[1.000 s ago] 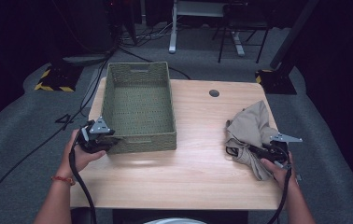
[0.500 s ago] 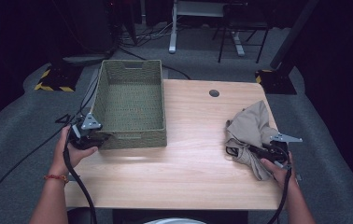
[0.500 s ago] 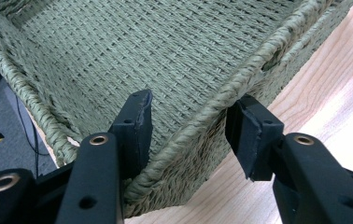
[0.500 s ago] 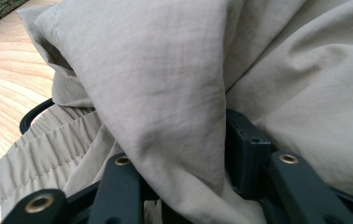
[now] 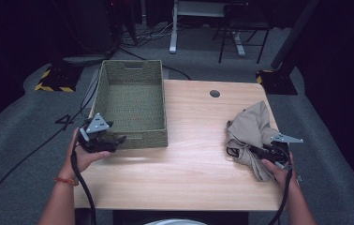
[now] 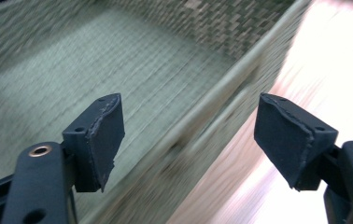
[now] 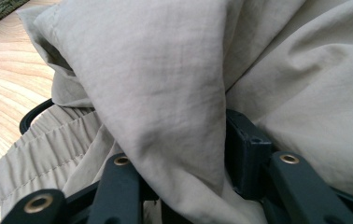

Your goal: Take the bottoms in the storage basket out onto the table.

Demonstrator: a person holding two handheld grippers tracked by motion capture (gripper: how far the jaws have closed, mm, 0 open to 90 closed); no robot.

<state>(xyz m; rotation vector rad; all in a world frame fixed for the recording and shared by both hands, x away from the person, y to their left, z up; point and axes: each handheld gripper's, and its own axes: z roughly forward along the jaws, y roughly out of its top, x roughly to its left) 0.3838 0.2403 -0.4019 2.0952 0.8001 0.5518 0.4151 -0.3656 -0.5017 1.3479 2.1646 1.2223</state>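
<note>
the left gripper (image 5: pixel 119 139) is held at the near left corner of the woven green basket (image 5: pixel 133 101), its 2 jaws spread apart with nothing pressed between the pads (image 6: pixel 103 140). the jaws have just been opening. in the left gripper view the basket's near rim (image 6: pixel 240 74) is seen running between the 2 pads, untouched by either, with the woven floor of the basket on one side and the light wooden table (image 6: pixel 314 56) on the other. the picture there is blurred. the left hand (image 5: pixel 84 152) is wrapped around the gripper body, and a black cable (image 5: pixel 84 187) is trailed from it over the near table edge.

the right gripper (image 5: pixel 252 150) is clamped on a fold of the crumpled beige garment (image 5: pixel 252 129). in the right gripper view the fabric (image 7: pixel 165 93) is seen bunched between the 2 black jaws and draped over them, with an elastic waistband (image 7: pixel 48 149) lying beside them. the garment is lying at the right side of the table (image 5: pixel 198 164), well apart from the basket, which is standing at the table's left edge.
</note>
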